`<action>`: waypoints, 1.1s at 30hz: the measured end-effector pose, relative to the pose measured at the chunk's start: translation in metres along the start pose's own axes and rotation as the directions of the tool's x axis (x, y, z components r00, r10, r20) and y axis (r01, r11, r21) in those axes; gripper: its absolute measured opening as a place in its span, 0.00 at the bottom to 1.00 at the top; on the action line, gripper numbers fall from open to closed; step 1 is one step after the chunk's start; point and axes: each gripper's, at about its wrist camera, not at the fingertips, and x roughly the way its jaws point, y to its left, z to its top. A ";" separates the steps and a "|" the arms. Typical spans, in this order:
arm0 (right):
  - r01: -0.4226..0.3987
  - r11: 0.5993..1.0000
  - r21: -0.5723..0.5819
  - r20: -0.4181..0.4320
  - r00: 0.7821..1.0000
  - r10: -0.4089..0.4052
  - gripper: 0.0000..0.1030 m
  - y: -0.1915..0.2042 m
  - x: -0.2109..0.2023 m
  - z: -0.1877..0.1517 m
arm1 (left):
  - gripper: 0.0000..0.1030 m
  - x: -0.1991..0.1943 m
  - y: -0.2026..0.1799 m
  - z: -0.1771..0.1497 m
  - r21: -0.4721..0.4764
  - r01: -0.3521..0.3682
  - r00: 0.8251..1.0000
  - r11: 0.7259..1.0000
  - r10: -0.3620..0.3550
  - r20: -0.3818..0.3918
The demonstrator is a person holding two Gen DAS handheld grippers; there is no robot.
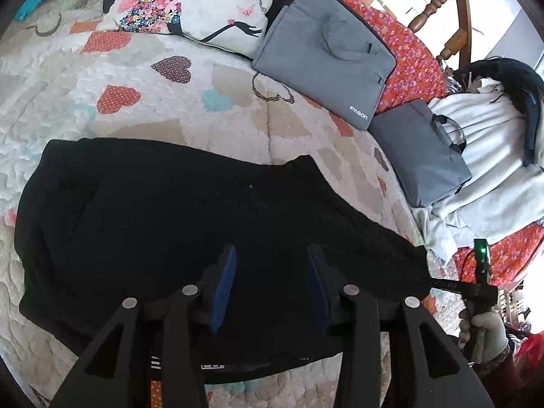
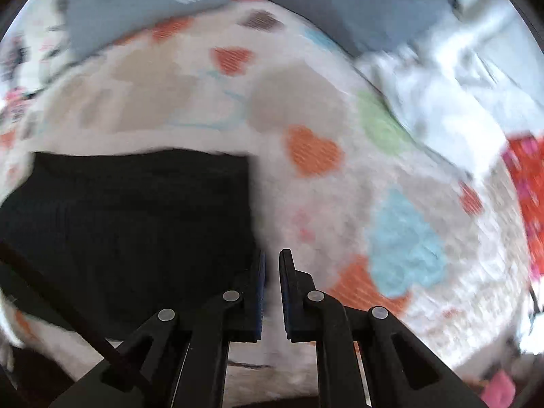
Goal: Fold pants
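Observation:
Black pants (image 1: 163, 224) lie folded in a wide heap on the heart-patterned quilt (image 1: 170, 108). My left gripper (image 1: 272, 261) is open just above the near part of the pants, its blue pads apart and holding nothing. In the blurred right wrist view the pants (image 2: 136, 224) fill the lower left. My right gripper (image 2: 272, 265) sits beside their right edge with its fingers nearly together and only a thin gap between the pads, nothing visibly held. The right gripper's body (image 1: 476, 289) shows in a gloved hand at the right of the left wrist view.
Two grey laptop bags (image 1: 326, 51) (image 1: 421, 156) lie on the far right of the bed beside a printed cushion (image 1: 204, 3). A pale garment heap (image 1: 489, 156) and a red floral cloth (image 1: 408, 47) lie at the right edge. A wooden chair (image 1: 442, 0) stands behind.

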 end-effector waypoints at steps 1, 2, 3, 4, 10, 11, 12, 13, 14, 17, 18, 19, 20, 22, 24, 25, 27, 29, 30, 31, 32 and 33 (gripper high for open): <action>-0.022 0.999 0.041 0.001 1.000 0.022 0.17 -0.012 -0.001 0.000 | 0.42 0.000 -0.001 -0.001 0.003 -0.006 1.000 1.000 0.006 -0.001; -0.071 0.993 0.090 0.014 0.997 0.070 0.30 -0.024 -0.003 -0.001 | 0.44 0.000 -0.001 -0.002 0.010 -0.012 1.000 1.000 0.012 -0.001; -0.146 0.979 0.140 0.040 0.989 0.142 0.48 -0.035 -0.006 0.000 | 0.44 0.001 -0.001 -0.003 0.012 -0.013 1.000 1.000 0.013 -0.002; -0.203 0.965 0.166 0.062 0.979 0.195 0.53 -0.042 -0.007 0.000 | 0.44 0.001 -0.001 -0.003 0.011 -0.011 1.000 1.000 0.011 -0.003; -0.409 0.900 0.149 0.119 0.911 0.395 0.57 -0.028 0.008 0.025 | 0.44 0.008 0.000 -0.006 -0.014 0.012 1.000 1.000 -0.012 -0.008; -0.436 0.889 0.141 0.111 0.899 0.423 0.57 -0.020 0.014 0.030 | 0.45 0.008 -0.001 -0.006 -0.009 0.005 1.000 1.000 -0.005 -0.007; -0.442 0.888 0.129 0.100 0.897 0.431 0.57 -0.011 0.020 0.035 | 0.45 0.009 -0.002 -0.007 -0.004 -0.002 1.000 1.000 0.002 -0.007; -0.436 0.893 0.115 0.090 0.900 0.427 0.57 -0.002 0.026 0.037 | 0.45 0.010 -0.002 -0.007 0.000 -0.009 1.000 1.000 0.009 -0.008; -0.433 0.897 0.090 0.064 0.901 0.429 0.56 0.010 0.031 0.039 | 0.45 0.011 -0.002 -0.008 0.004 -0.019 1.000 1.000 0.019 -0.011; -0.362 0.932 -0.027 0.022 0.932 0.362 0.22 0.042 0.025 0.042 | 0.45 0.014 0.000 -0.009 -0.010 -0.035 0.999 0.999 0.035 -0.014; -0.343 0.937 -0.067 0.036 0.938 0.345 0.19 0.047 0.015 0.043 | 0.45 0.014 0.001 -0.008 -0.014 -0.039 0.999 0.999 0.038 -0.012; -0.335 0.939 -0.078 0.066 0.938 0.340 0.19 0.046 0.003 0.045 | 0.45 0.015 0.003 -0.007 -0.020 -0.042 0.999 0.999 0.041 -0.010; -0.327 0.943 -0.066 0.095 0.938 0.332 0.16 0.041 -0.004 0.048 | 0.45 0.016 0.005 -0.006 -0.032 -0.045 0.999 0.998 0.045 -0.005; -0.301 0.953 -0.020 0.140 0.943 0.301 0.11 0.024 -0.011 0.052 | 0.45 0.017 0.007 -0.004 -0.049 -0.050 0.999 0.998 0.049 -0.004; -0.194 0.980 0.035 0.150 0.971 0.187 0.12 0.008 -0.004 0.053 | 0.45 0.019 0.008 -0.004 -0.057 -0.058 0.998 0.997 0.057 -0.008; -0.163 0.985 0.060 0.135 0.979 0.154 0.12 0.000 0.002 0.054 | 0.45 0.019 0.007 -0.004 -0.056 -0.063 0.998 0.996 0.063 -0.011; -0.086 0.984 0.156 0.102 0.992 0.070 0.12 -0.026 0.014 0.051 | 0.45 0.019 0.007 -0.005 -0.051 -0.071 0.997 0.996 0.070 -0.013; -0.086 0.973 0.214 0.137 0.989 0.057 0.15 -0.044 0.006 0.044 | 0.45 0.018 0.007 -0.005 -0.050 -0.073 0.997 0.996 0.073 -0.008; -0.119 0.968 0.222 0.161 0.983 0.084 0.15 -0.048 -0.001 0.040 | 0.45 0.018 0.007 -0.005 -0.053 -0.073 0.997 0.996 0.073 -0.006; -0.177 0.960 0.217 0.191 0.972 0.137 0.15 -0.047 -0.011 0.036 | 0.45 0.017 0.008 -0.005 -0.058 -0.070 0.998 0.996 0.070 -0.006; -0.266 0.945 0.192 0.221 0.950 0.222 0.15 -0.042 -0.022 0.031 | 0.45 0.018 0.009 -0.004 -0.072 -0.062 0.998 0.995 0.062 -0.007; -0.349 0.923 0.161 0.238 0.922 0.306 0.19 -0.035 -0.031 0.027 | 0.45 0.019 0.010 -0.004 -0.080 -0.057 0.998 0.995 0.056 -0.010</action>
